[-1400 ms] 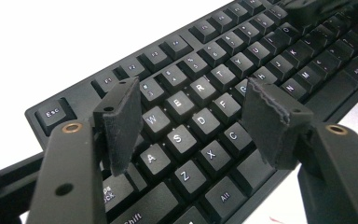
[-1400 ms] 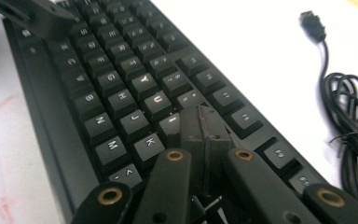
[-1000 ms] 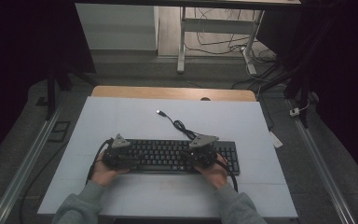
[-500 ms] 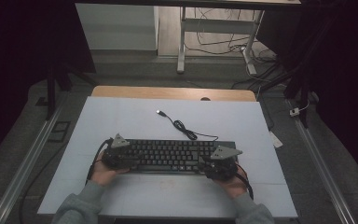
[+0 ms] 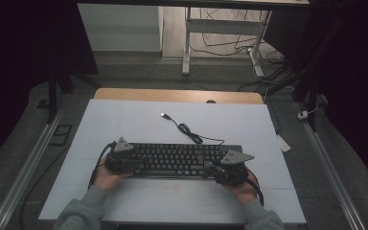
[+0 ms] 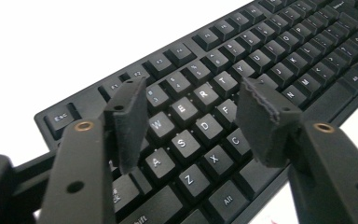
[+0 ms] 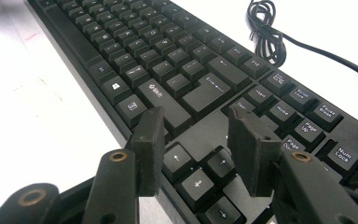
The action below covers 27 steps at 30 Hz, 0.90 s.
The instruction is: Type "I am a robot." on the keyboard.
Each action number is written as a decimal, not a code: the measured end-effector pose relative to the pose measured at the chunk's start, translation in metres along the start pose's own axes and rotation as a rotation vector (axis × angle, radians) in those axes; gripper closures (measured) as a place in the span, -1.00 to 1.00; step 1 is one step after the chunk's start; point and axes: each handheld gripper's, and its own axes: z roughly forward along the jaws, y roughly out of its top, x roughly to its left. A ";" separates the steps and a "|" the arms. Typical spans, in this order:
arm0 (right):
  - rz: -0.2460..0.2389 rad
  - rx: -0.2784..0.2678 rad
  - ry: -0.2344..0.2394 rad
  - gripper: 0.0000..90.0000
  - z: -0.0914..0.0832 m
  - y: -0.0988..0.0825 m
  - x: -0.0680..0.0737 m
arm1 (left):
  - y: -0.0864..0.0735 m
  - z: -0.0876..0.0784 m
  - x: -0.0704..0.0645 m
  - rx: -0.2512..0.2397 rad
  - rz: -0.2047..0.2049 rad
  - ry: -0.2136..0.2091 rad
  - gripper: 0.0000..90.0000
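Black wired keyboard point(image 5: 177, 160) lay flat, near front of white table point(image 5: 124, 120), long side across person's body. USB cable point(image 5: 187, 130) trailed away behind it, loosely coiled, plug unconnected.

Left gripper point(image 6: 193, 123) hovered over letter keys at left end, jaws spread, pinching nothing.

Right gripper point(image 7: 193, 144) over arrow keys at right end, jaws likewise spread, empty.

One gripper per end: likely typing stance or readying two-ended lift; cannot tell which.

free: table point(image 5: 124, 120) behind keyboard point(image 5: 177, 160) | obstacle: coiled cable point(image 5: 189, 132) centre-back
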 end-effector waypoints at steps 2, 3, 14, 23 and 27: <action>0.000 0.005 -0.002 0.24 0.001 0.000 0.000 | 0.001 0.001 -0.001 -0.005 0.007 -0.006 0.06; 0.000 0.007 -0.002 0.24 0.001 0.000 0.000 | 0.001 0.002 -0.002 -0.009 0.010 -0.010 0.09; -0.007 -0.003 0.013 0.23 0.002 0.001 0.000 | 0.013 0.009 -0.013 -0.036 0.053 -0.033 0.78; -0.008 0.005 0.013 0.23 0.003 0.001 0.000 | 0.020 0.028 -0.020 0.024 0.075 -0.032 0.98; -0.011 0.007 0.017 0.23 0.004 0.001 0.001 | 0.022 0.035 -0.020 0.046 0.067 -0.022 0.98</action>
